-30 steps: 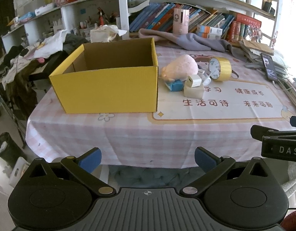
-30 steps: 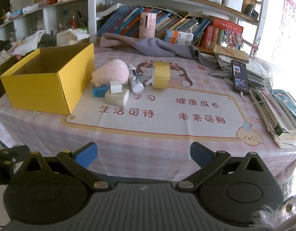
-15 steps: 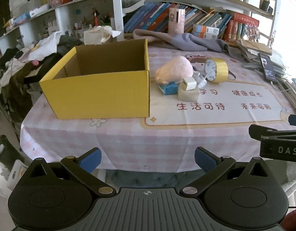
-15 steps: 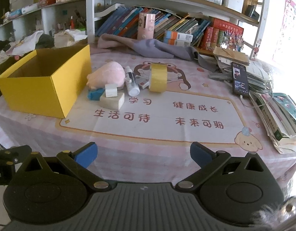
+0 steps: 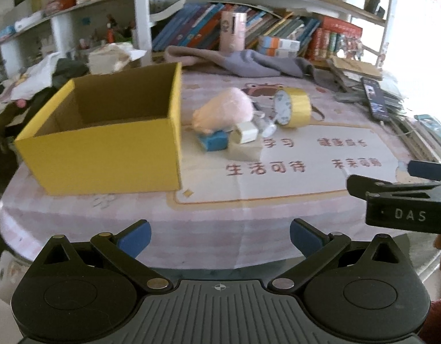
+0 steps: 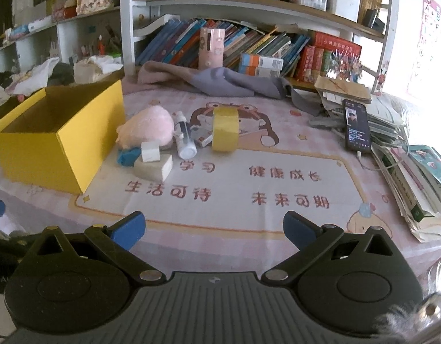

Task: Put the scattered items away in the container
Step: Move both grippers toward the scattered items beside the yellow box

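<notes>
Bookshelves crammed w/ books run behind a round tabletop (image 6: 277,223) under a pink checked cloth and a printed mat. Yellow cardboard box (image 5: 105,149) sits open-topped at the left, nothing visible inside. Scattered items cluster just beside its right wall: pink plush toy (image 6: 147,127), blue item (image 6: 128,156) touching it in front, small white cube (image 6: 150,151) resting on a beige block (image 6: 154,167), white bottle (image 6: 183,137) lying down, yellow tape roll (image 6: 224,129) standing on edge.

Both grippers hang at the near tabletop edge, well apart from the pile. Left gripper (image 5: 219,236) is spread wide, holding nothing; right gripper (image 6: 213,229) same, wide and empty.

Step in hand, prob.: reach for a first item. Best bet imo is the near stuff first, cube then block, since the cube sits on top and would tumble if the block goes first. Plush is soft, so pinch deep around its middle. Tape roll may roll if nudged; clamp across its band.

In the way: not much on the mat. Keep clear of the phone (image 6: 356,124) and its cable at right, the leaning stack of booklets (image 6: 415,183), and the grey cloth (image 6: 220,83) at back. Box wall is tall, so lift over it before release.
</notes>
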The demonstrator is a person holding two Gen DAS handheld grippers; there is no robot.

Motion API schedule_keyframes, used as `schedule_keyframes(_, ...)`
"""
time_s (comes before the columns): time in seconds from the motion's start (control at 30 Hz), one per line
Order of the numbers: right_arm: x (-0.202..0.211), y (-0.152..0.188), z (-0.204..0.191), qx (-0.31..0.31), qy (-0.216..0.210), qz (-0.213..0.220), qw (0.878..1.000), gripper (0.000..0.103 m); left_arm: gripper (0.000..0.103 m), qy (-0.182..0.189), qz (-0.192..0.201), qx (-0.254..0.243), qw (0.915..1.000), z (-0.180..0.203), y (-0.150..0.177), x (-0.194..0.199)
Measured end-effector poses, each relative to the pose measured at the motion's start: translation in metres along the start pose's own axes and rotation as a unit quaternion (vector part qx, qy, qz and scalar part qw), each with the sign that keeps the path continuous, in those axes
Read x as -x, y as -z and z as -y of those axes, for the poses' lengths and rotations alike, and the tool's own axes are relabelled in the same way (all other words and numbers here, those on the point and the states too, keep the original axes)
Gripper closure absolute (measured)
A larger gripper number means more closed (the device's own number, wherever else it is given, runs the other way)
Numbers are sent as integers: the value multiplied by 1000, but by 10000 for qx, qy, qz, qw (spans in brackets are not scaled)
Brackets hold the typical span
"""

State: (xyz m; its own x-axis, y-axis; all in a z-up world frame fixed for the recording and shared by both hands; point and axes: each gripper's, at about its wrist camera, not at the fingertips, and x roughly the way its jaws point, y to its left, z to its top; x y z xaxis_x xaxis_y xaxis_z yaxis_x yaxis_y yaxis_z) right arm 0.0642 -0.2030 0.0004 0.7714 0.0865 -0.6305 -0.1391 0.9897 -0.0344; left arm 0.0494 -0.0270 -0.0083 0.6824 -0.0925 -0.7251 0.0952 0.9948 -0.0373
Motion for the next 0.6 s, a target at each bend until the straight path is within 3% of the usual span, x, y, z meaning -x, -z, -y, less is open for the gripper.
schedule_keyframes(0.6, -49, -36, 35, 179, -118, 41, 9998, 0, 0, 389, 131, -203, 9989, 39, -37, -45)
